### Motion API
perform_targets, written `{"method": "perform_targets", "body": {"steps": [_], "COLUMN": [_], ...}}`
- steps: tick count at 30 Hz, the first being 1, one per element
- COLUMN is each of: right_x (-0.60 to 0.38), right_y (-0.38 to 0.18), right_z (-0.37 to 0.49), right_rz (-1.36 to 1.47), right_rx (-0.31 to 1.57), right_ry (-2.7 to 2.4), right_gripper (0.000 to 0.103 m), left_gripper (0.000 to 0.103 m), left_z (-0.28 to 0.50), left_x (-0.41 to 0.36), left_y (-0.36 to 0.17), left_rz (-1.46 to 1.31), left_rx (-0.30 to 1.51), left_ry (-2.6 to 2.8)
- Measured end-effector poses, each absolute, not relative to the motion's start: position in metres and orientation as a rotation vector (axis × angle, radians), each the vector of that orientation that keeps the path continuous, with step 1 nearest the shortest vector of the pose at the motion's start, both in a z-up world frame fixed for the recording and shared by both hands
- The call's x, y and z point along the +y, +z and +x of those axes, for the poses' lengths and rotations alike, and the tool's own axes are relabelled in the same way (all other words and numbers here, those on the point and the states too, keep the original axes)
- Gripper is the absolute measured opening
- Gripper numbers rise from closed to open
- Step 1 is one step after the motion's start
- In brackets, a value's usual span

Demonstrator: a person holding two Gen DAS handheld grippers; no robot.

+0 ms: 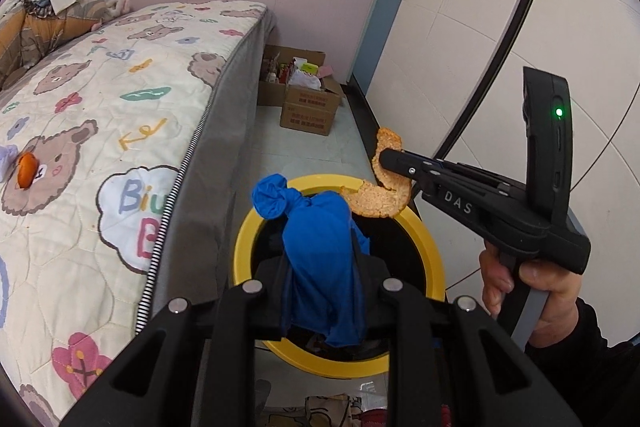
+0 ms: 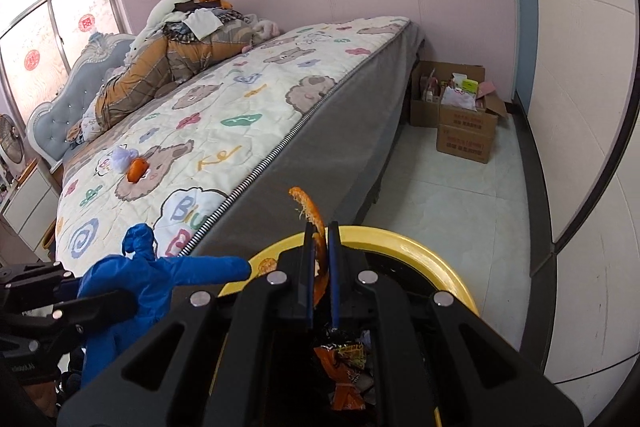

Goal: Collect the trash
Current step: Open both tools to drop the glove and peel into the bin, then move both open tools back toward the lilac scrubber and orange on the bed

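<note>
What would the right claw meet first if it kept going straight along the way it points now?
Most likely the yellow-rimmed trash bin. The right claw, shut on an orange peel, angles down over the bin's black inside, so the peel would probably reach the far rim or inner wall first. Depth is unclear.

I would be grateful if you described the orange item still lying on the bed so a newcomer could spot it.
Start from the bed with its bear-print quilt. Midway along it lies an orange peel, touching a pale lilac wad; it is the only bright orange thing there.
</note>
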State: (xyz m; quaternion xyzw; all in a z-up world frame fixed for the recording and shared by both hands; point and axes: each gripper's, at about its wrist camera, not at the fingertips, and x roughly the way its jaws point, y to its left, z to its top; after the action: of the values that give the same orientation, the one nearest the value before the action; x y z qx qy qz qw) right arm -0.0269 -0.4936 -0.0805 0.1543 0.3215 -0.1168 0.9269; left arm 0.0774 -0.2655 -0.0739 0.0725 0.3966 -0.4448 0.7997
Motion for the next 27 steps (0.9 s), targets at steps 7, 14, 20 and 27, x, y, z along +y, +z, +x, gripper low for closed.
{"method": "perform_targets", "body": {"steps": [7, 14, 20, 27], "right_x": [-0.506, -0.513, -0.522, -0.528], "right_y": [-0.098, -0.110, -0.115, -0.114], "right_z": [-0.030, -0.027, -0.027, -0.028], "right_rz": [0.352, 0.391, 0.436, 0.462], "right_rx": [0.686, 0.701, 0.714, 0.706], "right_ry": [-0.246, -0.229, -0.245, -0.283], "right_gripper": [0.006, 0.007, 0.012, 0.026], "left_gripper": [0.022, 0.026, 0.040, 0.058], "left_z": [0.073, 0.078, 0.077, 0.078], "left_x": [-0.279, -0.279, -0.274, -0.266], "left_y": [-0.089, -0.097, -0.093, -0.083], "left_rz": [0.173, 0.140, 0.111, 0.097], "left_rx": [0.897, 0.938, 0.924, 0.882], "left_ry": [-0.963, -0.965, -0.977, -0.956]}}
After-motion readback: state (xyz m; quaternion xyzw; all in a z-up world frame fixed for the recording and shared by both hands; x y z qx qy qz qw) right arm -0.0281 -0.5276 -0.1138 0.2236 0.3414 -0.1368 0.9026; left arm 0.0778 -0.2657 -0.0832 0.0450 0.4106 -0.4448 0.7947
